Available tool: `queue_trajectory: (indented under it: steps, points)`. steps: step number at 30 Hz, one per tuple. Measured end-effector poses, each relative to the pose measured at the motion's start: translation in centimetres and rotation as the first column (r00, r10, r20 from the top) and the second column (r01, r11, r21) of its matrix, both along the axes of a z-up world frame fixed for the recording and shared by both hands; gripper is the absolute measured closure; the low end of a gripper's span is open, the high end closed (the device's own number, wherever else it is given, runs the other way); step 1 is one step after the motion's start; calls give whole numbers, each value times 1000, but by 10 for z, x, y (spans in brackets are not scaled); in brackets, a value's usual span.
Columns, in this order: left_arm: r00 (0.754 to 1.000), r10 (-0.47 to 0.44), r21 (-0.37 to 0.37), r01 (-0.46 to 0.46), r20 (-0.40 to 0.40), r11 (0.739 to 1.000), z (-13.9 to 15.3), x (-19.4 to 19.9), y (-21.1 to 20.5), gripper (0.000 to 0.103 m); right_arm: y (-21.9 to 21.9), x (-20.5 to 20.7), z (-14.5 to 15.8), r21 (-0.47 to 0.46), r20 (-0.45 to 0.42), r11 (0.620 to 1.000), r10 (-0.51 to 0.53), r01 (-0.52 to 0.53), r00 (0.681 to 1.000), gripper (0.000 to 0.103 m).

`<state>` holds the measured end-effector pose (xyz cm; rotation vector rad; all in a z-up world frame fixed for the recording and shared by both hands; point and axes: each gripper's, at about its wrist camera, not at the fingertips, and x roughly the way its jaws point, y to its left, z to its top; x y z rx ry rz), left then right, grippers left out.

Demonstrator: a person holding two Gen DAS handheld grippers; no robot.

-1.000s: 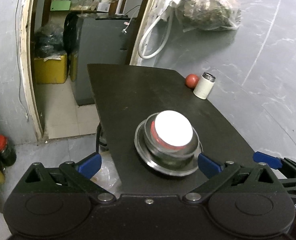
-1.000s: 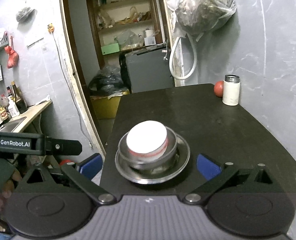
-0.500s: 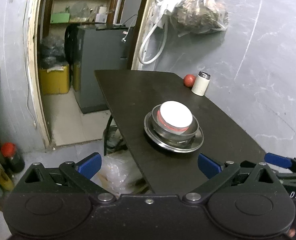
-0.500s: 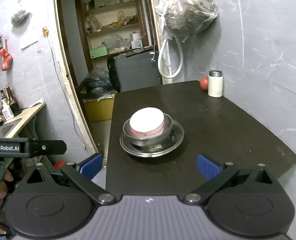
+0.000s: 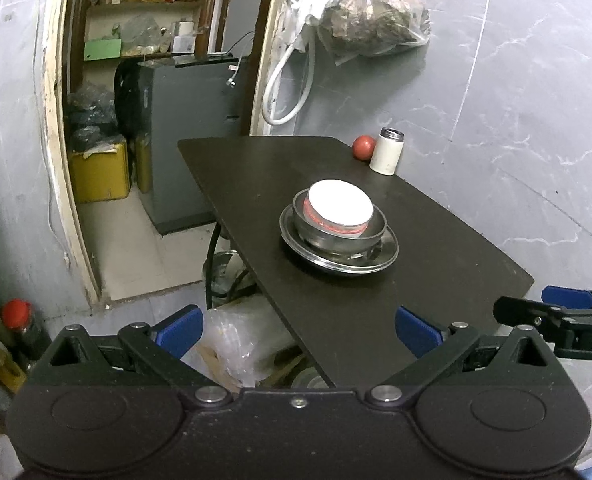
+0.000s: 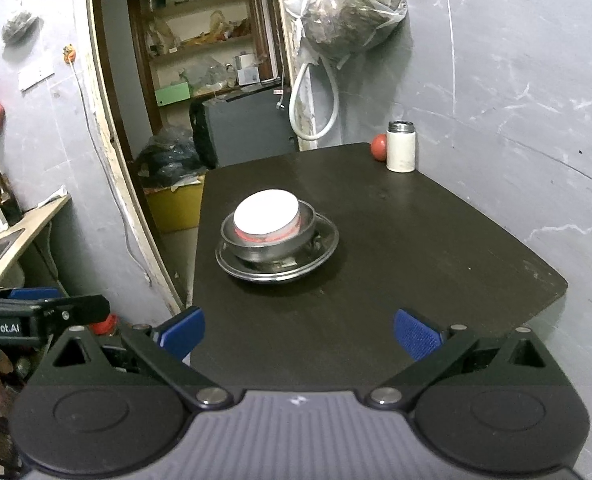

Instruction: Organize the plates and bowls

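On the dark rectangular table [image 5: 436, 264] we see a stack: a shallow steel plate [image 5: 338, 258] at the bottom, a steel bowl [image 5: 338, 234] set in it, and a white-topped red bowl [image 5: 340, 206] turned upside down inside the steel bowl. A white cylindrical jar [image 5: 387, 156] stands at the table's far edge with a small red ball [image 5: 364, 148] just beside it. Our left gripper [image 5: 298, 332] hangs off the near table edge, blue pads spread wide and empty. Our right gripper [image 6: 300, 334] hovers over the near end, likewise spread and holding nothing, well apart from the stack.
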<state>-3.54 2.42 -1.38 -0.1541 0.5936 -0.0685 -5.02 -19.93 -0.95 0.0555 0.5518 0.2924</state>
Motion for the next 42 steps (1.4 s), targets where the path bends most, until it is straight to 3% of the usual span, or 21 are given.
queue_trajectory:
  steps: [42]
  points:
    - [1000,-16,-10,16,-14,1000,-7,1,-2,1,-4,2,-4,-15,-37,1000,13,-14,999,0]
